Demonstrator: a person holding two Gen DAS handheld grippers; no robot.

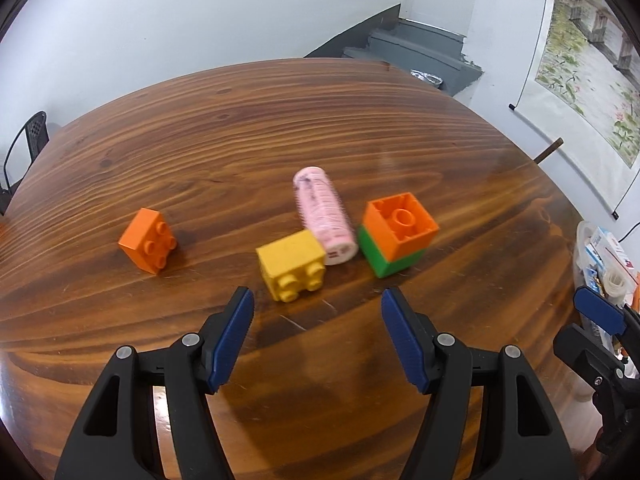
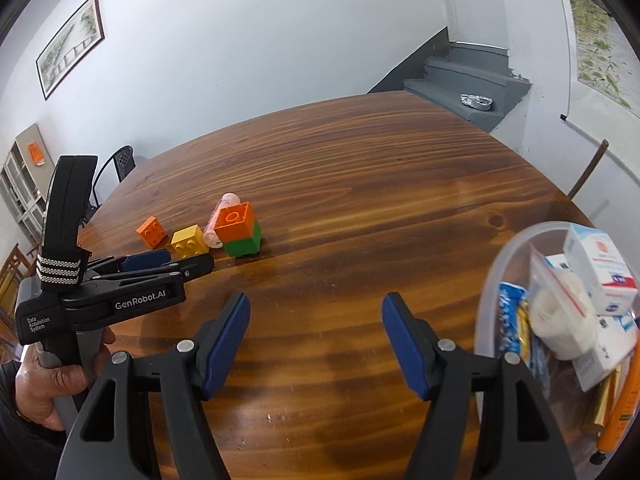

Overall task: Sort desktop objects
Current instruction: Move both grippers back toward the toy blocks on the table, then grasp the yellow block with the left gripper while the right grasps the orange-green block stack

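Observation:
On the round wooden table (image 1: 280, 120) lie an orange brick (image 1: 148, 240), a yellow brick (image 1: 292, 264), a pink tube (image 1: 324, 216) on its side touching the yellow brick, and an orange brick stacked on a green brick (image 1: 396, 236). My left gripper (image 1: 318, 312) is open and empty, just short of the yellow brick. My right gripper (image 2: 316, 320) is open and empty over bare table, well right of the bricks. In the right wrist view the same group shows: orange brick (image 2: 152, 232), yellow brick (image 2: 188, 242), pink tube (image 2: 220, 220), orange-on-green stack (image 2: 240, 236), with the left gripper (image 2: 152, 264) beside them.
A clear plastic tub (image 2: 492, 280) with small boxes, packets and a white roll stands at the table's right edge, close to my right gripper; it also shows in the left wrist view (image 1: 588, 248). Chairs stand beyond the far-left edge (image 1: 28, 140). Grey stairs (image 2: 468, 76) lie behind.

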